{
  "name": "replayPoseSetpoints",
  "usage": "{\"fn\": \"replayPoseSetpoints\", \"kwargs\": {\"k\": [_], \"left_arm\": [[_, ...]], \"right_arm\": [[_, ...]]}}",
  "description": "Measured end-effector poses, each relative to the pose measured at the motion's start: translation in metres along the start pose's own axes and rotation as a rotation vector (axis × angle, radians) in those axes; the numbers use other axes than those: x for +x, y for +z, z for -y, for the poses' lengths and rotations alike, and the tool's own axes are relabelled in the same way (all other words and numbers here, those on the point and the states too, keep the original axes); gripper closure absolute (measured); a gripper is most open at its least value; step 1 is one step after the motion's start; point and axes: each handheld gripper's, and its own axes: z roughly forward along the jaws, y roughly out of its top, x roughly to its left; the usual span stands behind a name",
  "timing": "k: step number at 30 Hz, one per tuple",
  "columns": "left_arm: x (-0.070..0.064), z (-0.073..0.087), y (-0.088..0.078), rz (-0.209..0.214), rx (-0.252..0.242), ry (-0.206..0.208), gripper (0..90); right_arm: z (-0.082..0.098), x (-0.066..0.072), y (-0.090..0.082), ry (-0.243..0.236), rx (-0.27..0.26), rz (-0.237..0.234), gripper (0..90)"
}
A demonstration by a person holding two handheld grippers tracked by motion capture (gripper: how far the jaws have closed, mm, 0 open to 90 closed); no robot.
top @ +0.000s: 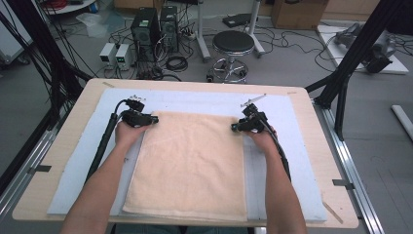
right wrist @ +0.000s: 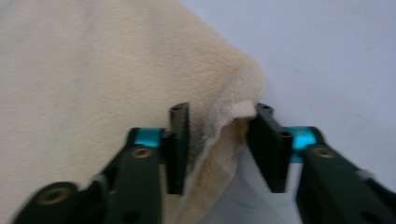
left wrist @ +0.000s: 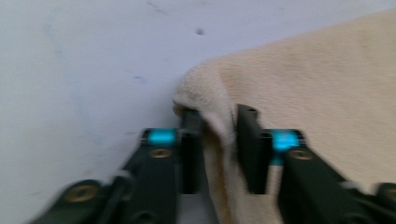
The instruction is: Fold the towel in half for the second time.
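Lying flat on a pale blue mat (top: 302,146) atop a wooden table (top: 63,146) — a cream towel (top: 192,165); pinching its far corners, left gripper (top: 155,119) and right gripper (top: 234,128) — stool (top: 233,44) and computer towers (top: 155,27) standing beyond.

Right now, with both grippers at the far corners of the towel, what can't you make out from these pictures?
- High view: the jaws of the left gripper and right gripper are too small to tell whether they pinch the towel.
- Left gripper view: motion blur; the corner's underside is hidden by the towel's own fold.
- Right gripper view: the gap beside one jaw leaves the grip unclear.
- High view: the towel's near edge is partly covered by the forearms.
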Motion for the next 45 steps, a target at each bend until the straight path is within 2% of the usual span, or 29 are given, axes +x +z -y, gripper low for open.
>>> {"fn": "replayPoseSetpoints", "kwargs": {"k": [3,5,7,8,9,11,13,14,16,18,24,29,31,33,36,37,39,45], "left_arm": [[-0.001,0.000,-0.003,0.002,0.009,0.013,83.4],[0.001,-0.001,-0.009,-0.021,0.007,0.028,83.8],[0.005,-0.004,-0.016,-0.036,-0.026,0.026,84.0],[0.005,-0.004,-0.016,-0.036,-0.026,0.026,84.0],[0.007,-0.009,-0.024,-0.047,-0.076,0.015,84.0],[0.008,-0.011,-0.029,-0.060,-0.116,0.005,84.0],[0.010,-0.014,-0.035,-0.084,-0.157,-0.006,83.9],[0.011,-0.015,-0.038,-0.088,-0.179,-0.012,83.9],[0.015,-0.015,-0.044,-0.073,-0.195,-0.030,83.8],[0.016,-0.014,-0.046,-0.066,-0.198,-0.020,83.7],[0.009,-0.014,-0.052,-0.045,-0.207,0.019,83.7],[0.005,-0.010,-0.068,-0.009,-0.259,0.042,83.7],[0.004,-0.007,-0.074,0.002,-0.266,0.049,83.6],[0.003,-0.002,-0.081,0.014,-0.283,0.060,83.5],[-0.002,0.004,-0.091,0.032,-0.288,0.078,83.5],[-0.004,0.005,-0.094,0.029,-0.277,0.101,83.4],[-0.011,0.008,-0.101,0.028,-0.297,0.134,83.3],[-0.022,0.028,-0.116,0.067,-0.308,0.159,83.3]], "right_arm": [[-0.003,0.002,0.002,0.006,-0.012,-0.052,79.0],[-0.006,0.005,0.003,-0.002,-0.017,-0.039,80.2],[-0.008,0.005,0.003,0.006,-0.051,-0.029,81.2],[-0.008,0.005,0.003,0.006,-0.051,-0.029,81.2],[-0.011,0.004,-0.001,0.024,-0.094,-0.024,81.6],[-0.016,0.004,-0.003,0.036,-0.105,-0.021,81.6],[-0.028,0.006,-0.008,0.017,-0.115,-0.010,81.6],[-0.034,0.009,-0.012,-0.003,-0.148,0.010,81.6],[-0.044,0.008,-0.018,0.009,-0.158,-0.002,81.3],[-0.049,0.007,-0.022,-0.003,-0.164,0.005,81.0],[-0.044,0.010,-0.023,-0.006,-0.140,-0.008,81.2],[-0.042,0.013,-0.038,-0.033,-0.190,-0.032,81.1],[-0.040,0.016,-0.045,-0.047,-0.206,-0.052,81.1],[-0.039,0.021,-0.051,-0.079,-0.200,-0.049,81.0],[-0.035,0.028,-0.060,-0.099,-0.235,-0.064,81.1],[-0.032,0.031,-0.063,-0.109,-0.237,-0.066,81.1],[-0.028,0.037,-0.067,-0.121,-0.236,-0.070,81.0],[-0.008,0.051,-0.079,-0.148,-0.231,-0.088,80.7]]}}
